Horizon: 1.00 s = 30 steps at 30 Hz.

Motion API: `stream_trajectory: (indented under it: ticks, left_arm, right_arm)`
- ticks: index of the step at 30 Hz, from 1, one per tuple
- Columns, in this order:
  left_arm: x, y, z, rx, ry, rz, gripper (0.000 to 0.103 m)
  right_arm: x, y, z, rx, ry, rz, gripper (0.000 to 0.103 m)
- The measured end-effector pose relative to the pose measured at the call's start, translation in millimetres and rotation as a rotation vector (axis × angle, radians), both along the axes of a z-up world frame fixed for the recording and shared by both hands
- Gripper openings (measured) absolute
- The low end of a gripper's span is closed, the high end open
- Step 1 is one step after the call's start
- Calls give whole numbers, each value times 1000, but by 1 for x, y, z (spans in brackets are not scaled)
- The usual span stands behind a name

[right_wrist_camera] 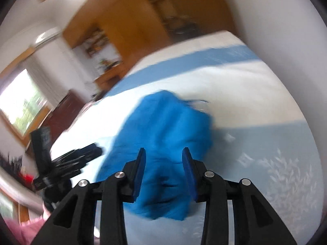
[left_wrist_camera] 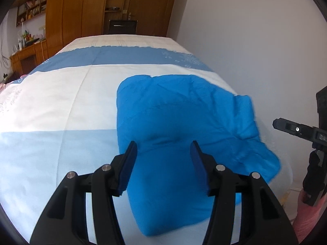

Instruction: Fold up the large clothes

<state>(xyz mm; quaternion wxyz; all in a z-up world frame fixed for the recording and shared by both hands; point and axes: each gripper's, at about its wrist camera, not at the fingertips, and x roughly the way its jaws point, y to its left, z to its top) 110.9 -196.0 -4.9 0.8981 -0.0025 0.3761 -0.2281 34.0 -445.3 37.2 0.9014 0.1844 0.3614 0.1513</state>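
Blue jacket [left_wrist_camera: 179, 122] — seemingly overhanging bed's [left_wrist_camera: 61, 94] right edge.

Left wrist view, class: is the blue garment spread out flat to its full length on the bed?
No. The blue garment lies bunched into a puffy folded bundle on the bed.

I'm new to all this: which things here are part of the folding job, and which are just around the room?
Part of the job:
- blue garment, bundled on the bed
- left gripper, open
- right gripper, open
- bed, the work surface

Just lying about:
- wooden wardrobe
- cluttered shelves
- desk
- window
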Motion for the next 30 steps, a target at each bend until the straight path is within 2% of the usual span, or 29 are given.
stream_trajectory:
  ticks: [4,8,13,18,30]
  left_arm:
    - [-11,-3,-2,-12,28,0,52]
    - [-13,-6,-9,10,39,6,52]
    - [-16,-10,-16,27,42,2,52]
    - [-14,-12,-18,32,47,-6,53]
    - [-13,-8,-34,37,56,-29,54]
  right_arm:
    - [6,42,-3,-56,35,105,28]
    - [13,59,-9,-96,45,110,27]
    - [6,52,-20,-118,70,111,26]
    - [-4,41,-35,-136,90,103,20]
    - [-5,43,-75,-207,190,77,11]
